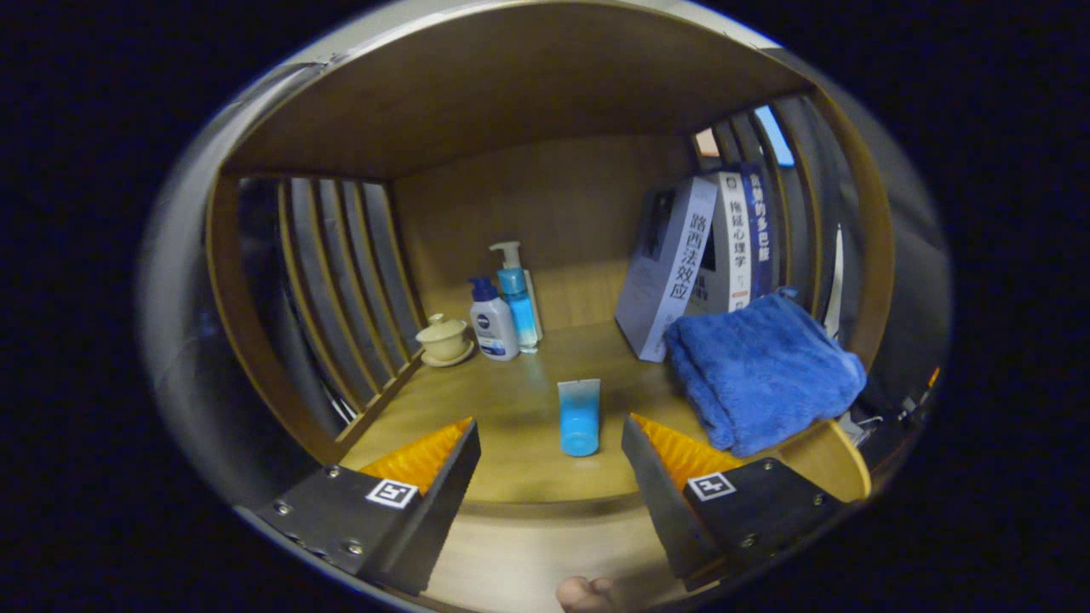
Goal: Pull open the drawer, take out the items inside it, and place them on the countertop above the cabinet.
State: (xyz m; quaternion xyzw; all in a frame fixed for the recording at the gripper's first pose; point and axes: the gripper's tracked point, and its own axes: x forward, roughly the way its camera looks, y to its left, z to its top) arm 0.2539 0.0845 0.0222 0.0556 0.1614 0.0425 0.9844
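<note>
Blue tube (pixel 579 417) upright on countertop (pixel 519 477), between spread fingers (pixel 673 485).

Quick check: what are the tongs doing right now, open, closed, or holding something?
Tongs: open, holding nothing; the blue tube stands on the wooden shelf just ahead, in line with the gap between the fingers, untouched.

Home-like booth: wooden shelf (pixel 528 400) with books (pixel 694 255), toiletry bottles (pixel 502 311), towel (pixel 762 375).

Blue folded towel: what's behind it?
Behind the blue folded towel, leaning books rest against the slatted wooden side; their lower right corners are covered. The gripper is open.
</note>
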